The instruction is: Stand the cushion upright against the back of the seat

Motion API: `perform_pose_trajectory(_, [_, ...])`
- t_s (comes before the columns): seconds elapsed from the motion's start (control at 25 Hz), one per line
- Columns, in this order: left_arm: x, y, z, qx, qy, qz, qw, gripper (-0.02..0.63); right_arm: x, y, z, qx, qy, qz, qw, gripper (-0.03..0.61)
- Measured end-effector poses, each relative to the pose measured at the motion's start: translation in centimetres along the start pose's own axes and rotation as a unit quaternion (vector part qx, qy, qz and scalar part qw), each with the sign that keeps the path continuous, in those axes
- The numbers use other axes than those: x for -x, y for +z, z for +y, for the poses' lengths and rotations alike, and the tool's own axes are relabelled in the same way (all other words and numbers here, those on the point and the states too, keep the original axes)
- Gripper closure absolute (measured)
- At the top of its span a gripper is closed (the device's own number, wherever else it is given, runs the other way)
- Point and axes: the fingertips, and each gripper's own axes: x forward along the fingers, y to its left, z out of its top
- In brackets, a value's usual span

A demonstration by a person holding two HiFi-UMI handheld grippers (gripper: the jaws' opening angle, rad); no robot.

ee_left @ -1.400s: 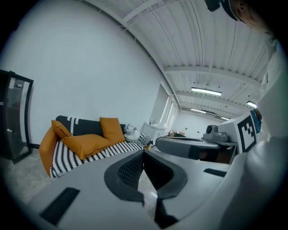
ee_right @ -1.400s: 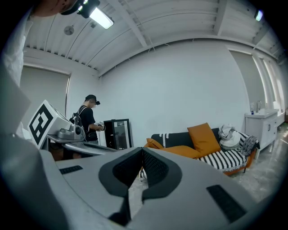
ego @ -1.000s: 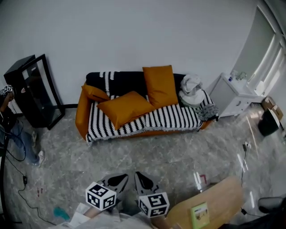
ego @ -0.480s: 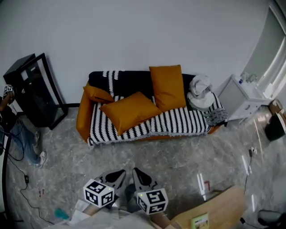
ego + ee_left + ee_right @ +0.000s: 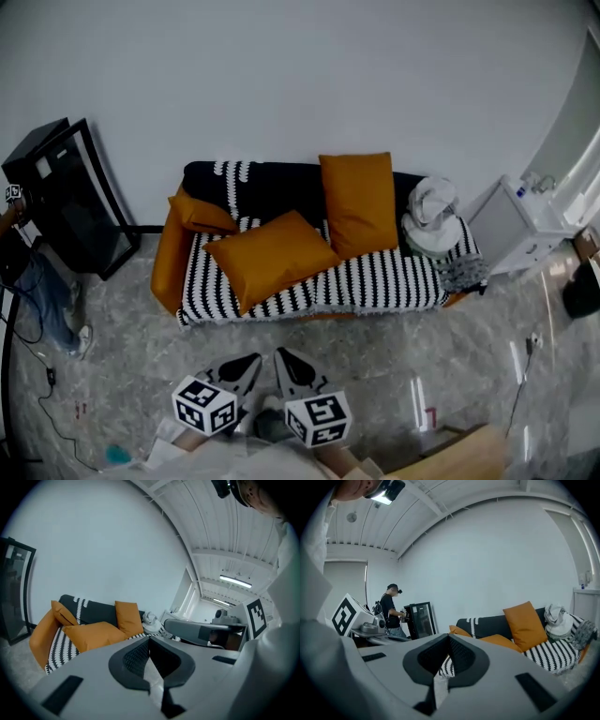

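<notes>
A large orange cushion (image 5: 270,255) lies flat and askew on the striped seat of the sofa (image 5: 375,286). It also shows in the left gripper view (image 5: 93,635) and the right gripper view (image 5: 501,641). A second orange cushion (image 5: 359,202) stands upright against the black backrest. A small orange one (image 5: 200,214) leans in the left corner. My left gripper (image 5: 246,366) and right gripper (image 5: 289,361) hang side by side over the floor, well short of the sofa. Both are shut and hold nothing.
A black glass-fronted cabinet (image 5: 70,192) leans at the wall to the left, with a person (image 5: 23,272) beside it and cables on the floor. White bundled cloth (image 5: 433,216) sits on the sofa's right end. A white cabinet (image 5: 525,230) stands right of the sofa.
Both grippers and the head camera have moved toward the sofa, which now sits lower and larger in view. The wooden table at the bottom right has slid almost out of view.
</notes>
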Motion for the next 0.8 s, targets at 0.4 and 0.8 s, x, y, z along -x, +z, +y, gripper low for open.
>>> perform_pose_trajectory(0.4, [-5.8, 3.3, 3.3, 0.009, 0.028, -0.017, 0.9994, 0.607, -5.4, 2.0, -5.2, 0.023, 0.032, 0.013, 0.999, 0.566])
perform_pose_trajectory(0.8, [-7.1, 3.8, 4.4, 0.023, 0.034, -0.011, 0.9991, 0.607, -6.7, 2.1, -6.9, 0.009, 0.032, 0.016, 0.999, 0.566])
